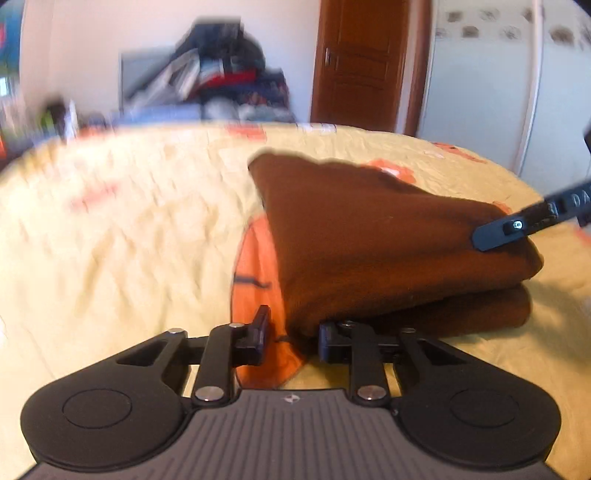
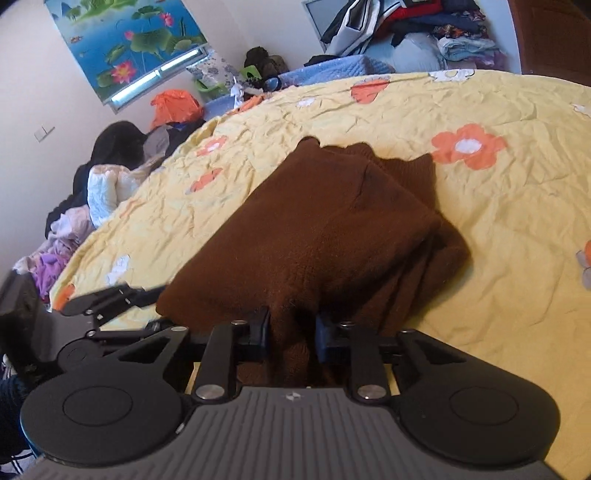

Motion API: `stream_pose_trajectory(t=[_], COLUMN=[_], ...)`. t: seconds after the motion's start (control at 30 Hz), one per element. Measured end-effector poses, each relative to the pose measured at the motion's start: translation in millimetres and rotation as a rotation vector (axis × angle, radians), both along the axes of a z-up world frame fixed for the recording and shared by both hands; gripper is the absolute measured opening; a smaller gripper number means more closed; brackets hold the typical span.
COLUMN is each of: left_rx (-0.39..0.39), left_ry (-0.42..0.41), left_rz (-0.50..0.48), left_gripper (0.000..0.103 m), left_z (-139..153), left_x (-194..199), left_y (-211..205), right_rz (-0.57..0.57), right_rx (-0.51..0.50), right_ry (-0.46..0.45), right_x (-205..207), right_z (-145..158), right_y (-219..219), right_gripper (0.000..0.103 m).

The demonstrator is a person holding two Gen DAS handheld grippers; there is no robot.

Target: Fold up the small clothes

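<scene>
A brown knitted garment point(image 1: 376, 236) lies folded in layers on the yellow flowered bedspread point(image 1: 110, 229). My left gripper point(image 1: 291, 339) stands at its near corner; the jaws are apart, with only an edge of cloth by the right finger. My right gripper point(image 2: 291, 338) has a bunch of the brown garment point(image 2: 332, 236) between its fingers at the near edge. The right gripper also shows in the left wrist view point(image 1: 495, 234), resting on the garment's right side. The left gripper shows in the right wrist view point(image 2: 122, 295) at the garment's left corner.
The bedspread point(image 2: 498, 206) stretches wide around the garment. Piles of clothes lie on a blue quilt point(image 2: 406, 33) beyond the bed's far edge and on the floor at its left point(image 2: 99, 184). A wooden door point(image 1: 362, 62) and a white wardrobe point(image 1: 487, 81) stand behind.
</scene>
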State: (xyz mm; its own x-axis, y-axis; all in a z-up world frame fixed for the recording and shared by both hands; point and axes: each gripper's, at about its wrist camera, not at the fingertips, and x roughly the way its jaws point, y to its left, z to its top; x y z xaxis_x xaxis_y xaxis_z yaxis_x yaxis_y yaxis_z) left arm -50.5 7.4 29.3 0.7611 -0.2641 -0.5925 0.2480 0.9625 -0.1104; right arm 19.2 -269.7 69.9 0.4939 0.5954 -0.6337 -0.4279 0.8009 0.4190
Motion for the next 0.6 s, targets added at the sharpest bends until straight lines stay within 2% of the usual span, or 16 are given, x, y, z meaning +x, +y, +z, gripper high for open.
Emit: stream_pose_trajectory(t=[0.1,0.2,0.27,0.3,0.33,0.4,0.5,0.6], left_rx=[0.026,0.022,0.004,0.002,0.004,0.008,0.010,-0.010], left_ry=[-0.015,-0.011,-0.002,-0.002,-0.003,-0.004,-0.006,0.000], left_rz=[-0.020,-0.014,-0.011,-0.011,-0.010,-0.005,-0.004,-0.005], left_gripper=[0.013,0.013,0.013,0.013,0.013,0.013,0.013,0.014], left_z=[-0.4,1.3,2.5,2.5,2.9,2.5,2.3,2.0], left_x=[-1.1,-2.4,-4.8,-5.5,-3.4,-2.4,-3.0,-2.7], left_y=[-2.4,1.3,4.5,5.3,3.8,-1.1,-2.9,1.0], right_rz=[0.012,0.016,0.017,0.019,0.008,-0.047,-0.139,-0.229], right_rx=[-0.027,-0.027,0.019,0.051,0.076,0.103,0.131,0.155], right_ry=[0.053,0.018,0.065,0.072,0.054,-0.012,-0.009,0.082], right_x=[0.3,-10.0,-8.7,-8.0,-7.7,-2.4,26.3,64.4], right_z=[-21.2,-23.1,-17.1,-12.0,-5.1,8.7,12.4,-4.8], right_y=[1.6,7.0,3.5,0.8,-2.4,-8.8,-19.2,-27.5], right_gripper=[0.025,0.028,0.044,0.058,0.073,0.089,0.091,0.087])
